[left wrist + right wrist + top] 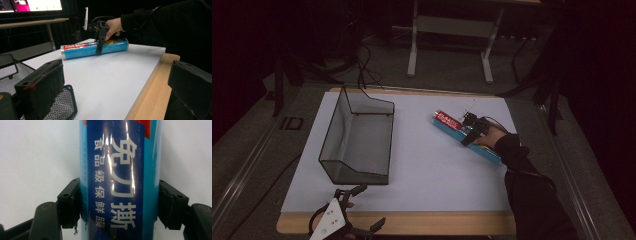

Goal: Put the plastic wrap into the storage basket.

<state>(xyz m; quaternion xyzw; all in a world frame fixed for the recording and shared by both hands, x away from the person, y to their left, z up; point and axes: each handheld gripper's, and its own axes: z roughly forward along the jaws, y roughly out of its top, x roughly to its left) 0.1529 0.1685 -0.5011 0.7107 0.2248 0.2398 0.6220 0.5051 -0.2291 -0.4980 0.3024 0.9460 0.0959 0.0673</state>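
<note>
One tube [466, 135] of cling film, blue with a red end, lies flat on the white mat [427, 160] right of the wire basket [357, 137]; right gripper [472, 131] has its jaws pressed against both sides at mid-length. Grasp looks like the step in hand, lift next, likely toward the basket, calling for a level carry. Left gripper [362, 207] waits at the near table edge, jaws wide apart, holding nothing.

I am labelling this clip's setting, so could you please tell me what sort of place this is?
Probably a lab or recording workspace, not a home: a white board on a wooden table, dark curtained surroundings, a lit monitor on a bench behind, and loose cables across the grey floor.
</note>
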